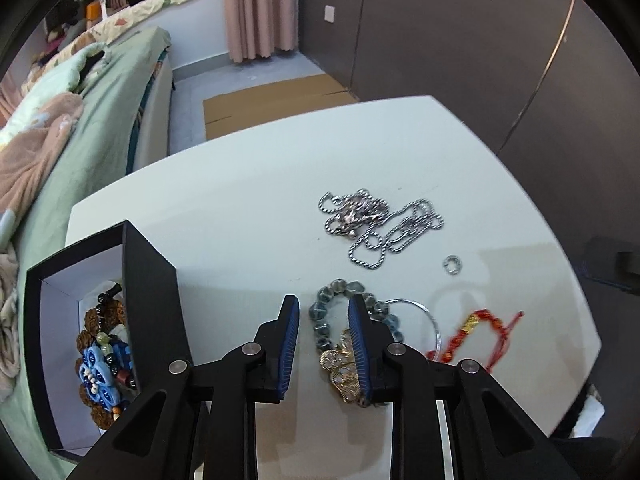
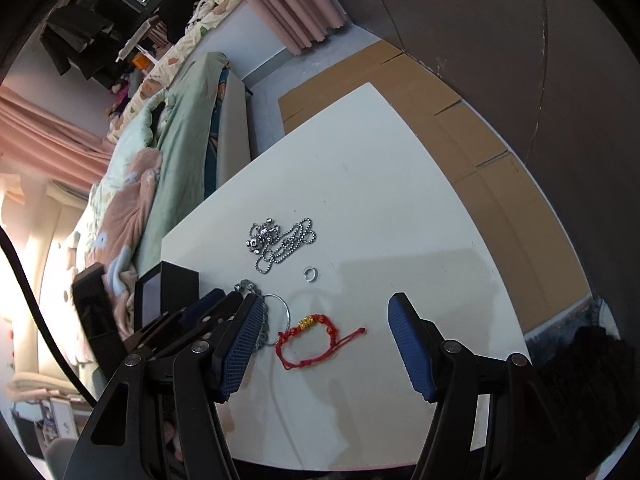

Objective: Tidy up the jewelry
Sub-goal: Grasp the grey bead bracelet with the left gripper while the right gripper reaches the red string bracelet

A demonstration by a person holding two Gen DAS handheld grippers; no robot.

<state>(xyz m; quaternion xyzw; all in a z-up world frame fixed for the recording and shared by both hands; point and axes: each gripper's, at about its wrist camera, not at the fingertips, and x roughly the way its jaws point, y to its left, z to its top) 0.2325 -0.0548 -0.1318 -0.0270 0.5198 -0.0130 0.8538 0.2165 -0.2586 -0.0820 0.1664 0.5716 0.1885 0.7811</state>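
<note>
The left hand-held gripper [image 1: 323,330] hangs over the tabletop [image 1: 248,216] with its jaws narrowed but apart, gripping nothing, the grey bead bracelet [image 1: 320,320] and gold brooch [image 1: 340,364] lying between them. Best to settle lower and close squarely on the beads, then carry them to the black box [image 1: 152,280] at nine o'clock. The right hand-held gripper [image 2: 324,344] gapes wide and empty above the red cord bracelet [image 2: 308,340].
</note>
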